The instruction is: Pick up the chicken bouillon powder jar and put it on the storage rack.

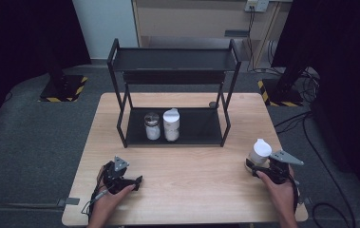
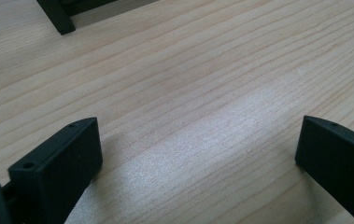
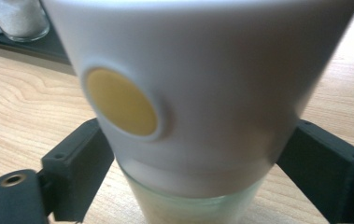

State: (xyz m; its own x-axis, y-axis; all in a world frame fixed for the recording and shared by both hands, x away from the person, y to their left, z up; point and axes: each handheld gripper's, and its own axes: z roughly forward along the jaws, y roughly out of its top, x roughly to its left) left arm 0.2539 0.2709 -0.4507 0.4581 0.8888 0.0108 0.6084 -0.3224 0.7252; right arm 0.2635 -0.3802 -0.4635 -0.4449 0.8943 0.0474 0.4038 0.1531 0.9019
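A: Where does the white-capped jar (image 1: 259, 153) sit relative to the black shelf rack (image 1: 175, 61)?

B: Off to the rack's right and nearer the person, close to the table's (image 1: 187, 190) right edge. It stands upright, its long axis vertical, white cap on top and clear glass below.

A: And the right gripper (image 1: 263, 167)?

B: It is right at the jar, on the side away from the rack. In the right gripper view the jar (image 3: 198, 93) stands between the two jaws, which flank it at about the line where cap meets glass. They stand roughly half open and look to be against the jar's sides, or very nearly. I cannot tell for sure that they press on it.

A: So what does the next move turn on?

B: The jar lies straight ahead of those jaws, toward the rack, and its vertical axis crosses their level approach. I judge a firm squeeze, then a lift toward the rack's lower shelf (image 1: 196, 126), where a metal-lidded glass jar (image 1: 152, 126) and a second white-capped jar (image 1: 171, 124) already stand side by side.

A: The left gripper (image 1: 132, 183)?

B: It lies well apart from the jar, off the rack's left front corner. Its jaws stand wide open over bare table (image 2: 188, 93), holding nothing. The right hand (image 1: 277, 187) is plainly the nearer one.
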